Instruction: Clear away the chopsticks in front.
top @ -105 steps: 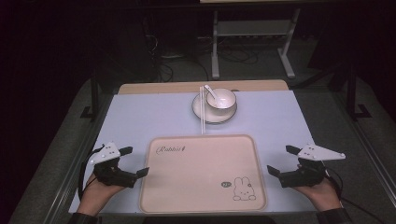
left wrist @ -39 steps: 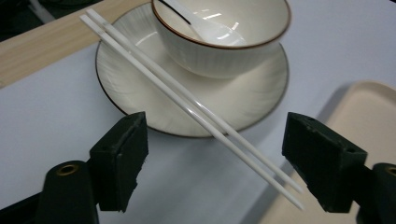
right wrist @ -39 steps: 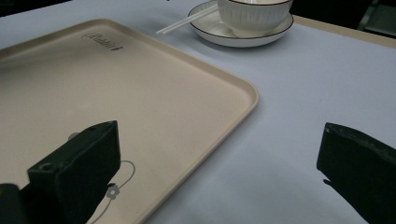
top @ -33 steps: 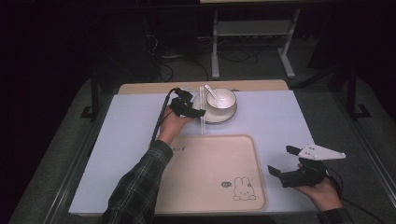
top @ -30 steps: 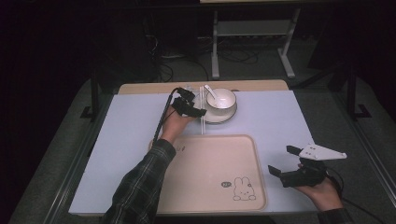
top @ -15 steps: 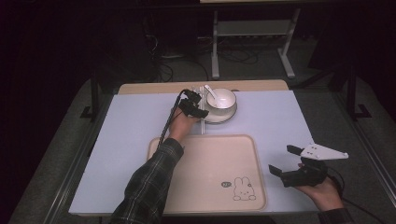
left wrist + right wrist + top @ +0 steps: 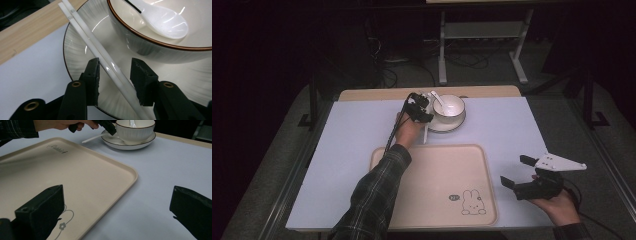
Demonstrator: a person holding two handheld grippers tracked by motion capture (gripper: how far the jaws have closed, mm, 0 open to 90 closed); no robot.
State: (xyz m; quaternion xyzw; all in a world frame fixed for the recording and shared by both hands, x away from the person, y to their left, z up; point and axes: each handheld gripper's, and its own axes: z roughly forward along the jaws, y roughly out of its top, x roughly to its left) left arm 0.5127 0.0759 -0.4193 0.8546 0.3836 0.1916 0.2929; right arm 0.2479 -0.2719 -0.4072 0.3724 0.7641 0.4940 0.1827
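One arm stretched forward, left tool (image 7: 113, 75) closing around white chopsticks (image 7: 100, 53) on saucer (image 7: 80, 42), not yet gripping.

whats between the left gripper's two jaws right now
In the left gripper view, the white chopsticks run between the closing jaws of the left gripper, resting on the saucer.

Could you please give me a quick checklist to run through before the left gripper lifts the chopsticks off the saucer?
1. Chopsticks between the left gripper's jaws: ok.
2. Pads pressing on them: not ok; the jaws have just been closing, and gaps remain.
3. Both sticks lie together: ok.
4. Bowl clear of the jaws: ok.
5. Spoon rests inside the bowl: ok.
6. Tray bare; right gripper open, apart from it: ok.
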